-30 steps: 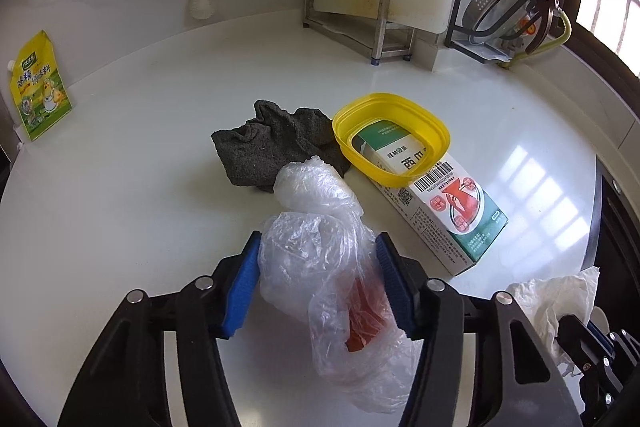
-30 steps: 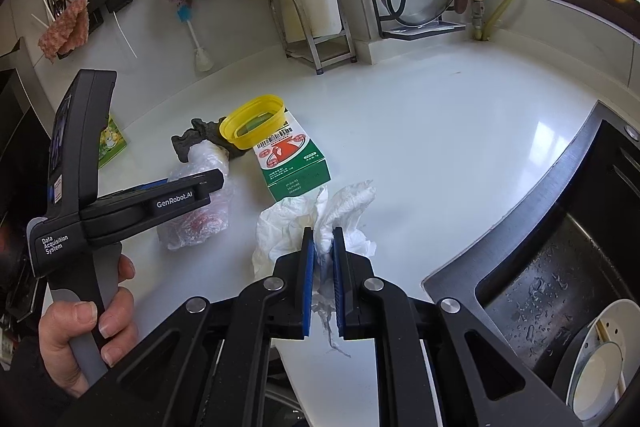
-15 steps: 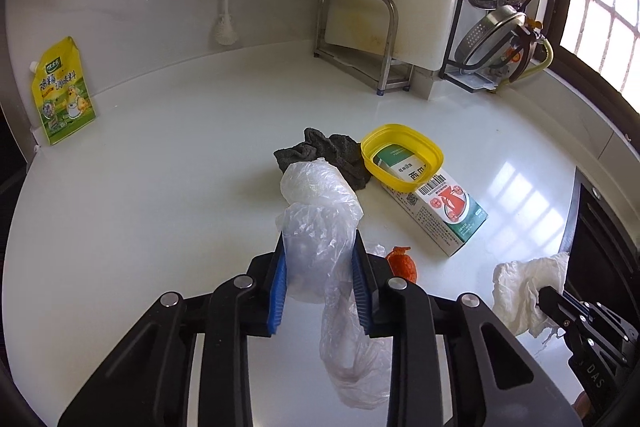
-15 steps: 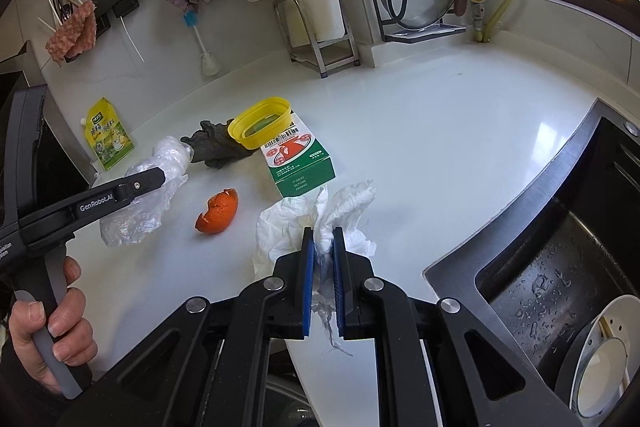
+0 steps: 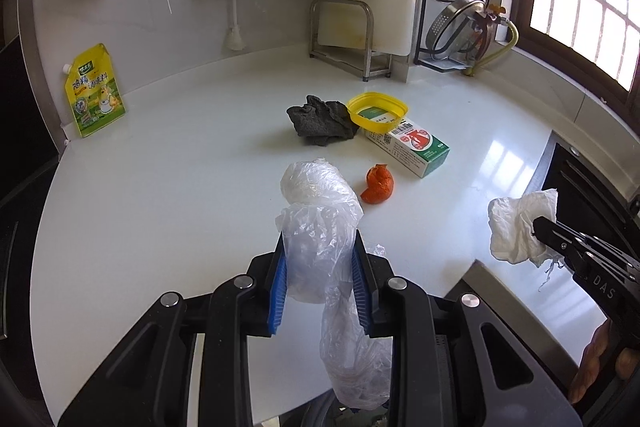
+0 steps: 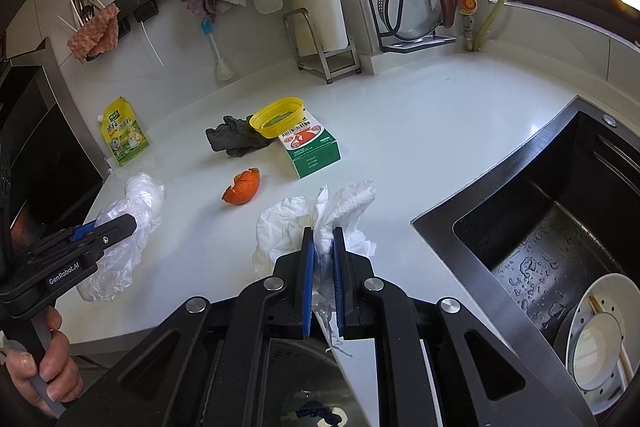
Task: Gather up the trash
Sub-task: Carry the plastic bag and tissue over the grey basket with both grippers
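Left claw (image 5: 320, 283): pinched a crumpled clear plastic bag (image 5: 320, 227), lifted above the white counter (image 5: 160, 207).
Right claw (image 6: 322, 259): pressed on a wrinkled white tissue (image 6: 320, 223) near the counter's edge.

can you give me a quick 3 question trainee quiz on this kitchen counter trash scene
1. True or false: the left gripper is shut on the plastic bag.
2. What does the right gripper hold? A) orange peel B) crumpled paper towel C) grey cloth
3. Fill in: the yellow lid leans on the green and white ____.

Key
1. True
2. B, the crumpled paper towel; the orange peel and grey cloth lie on the counter.
3. carton
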Tool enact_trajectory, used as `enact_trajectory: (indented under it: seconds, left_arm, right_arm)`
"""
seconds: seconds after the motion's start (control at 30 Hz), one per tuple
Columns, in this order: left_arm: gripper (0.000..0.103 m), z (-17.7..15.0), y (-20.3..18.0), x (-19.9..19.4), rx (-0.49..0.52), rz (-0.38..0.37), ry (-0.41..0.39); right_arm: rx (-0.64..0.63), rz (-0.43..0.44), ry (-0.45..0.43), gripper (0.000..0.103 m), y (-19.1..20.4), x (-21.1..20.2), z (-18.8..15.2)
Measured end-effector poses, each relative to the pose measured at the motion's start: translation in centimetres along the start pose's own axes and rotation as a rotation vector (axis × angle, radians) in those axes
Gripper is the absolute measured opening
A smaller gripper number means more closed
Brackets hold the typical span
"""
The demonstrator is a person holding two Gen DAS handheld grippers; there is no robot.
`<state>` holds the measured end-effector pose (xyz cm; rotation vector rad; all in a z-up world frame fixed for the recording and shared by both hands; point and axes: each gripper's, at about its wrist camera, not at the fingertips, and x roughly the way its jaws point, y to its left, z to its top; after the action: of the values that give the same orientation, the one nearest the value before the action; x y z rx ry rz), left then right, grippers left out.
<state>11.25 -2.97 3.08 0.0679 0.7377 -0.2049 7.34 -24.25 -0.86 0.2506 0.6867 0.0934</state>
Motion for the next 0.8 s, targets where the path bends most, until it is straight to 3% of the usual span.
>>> enact_trajectory:
  seconds: [0.4, 0.8]
  left_arm:
    - [0.028, -5.6, -0.7, -5.4, 0.030, -0.014, 0.002]
    - [0.028, -9.4, -1.6, -7.1, 0.055, -0.061, 0.025]
  right_arm:
    - [0.020, 0.023, 0.002, 0.009, 2.5, -5.6, -5.1]
    - [0.023, 0.002, 0.014, 0.009, 3.3, -8.8, -9.6]
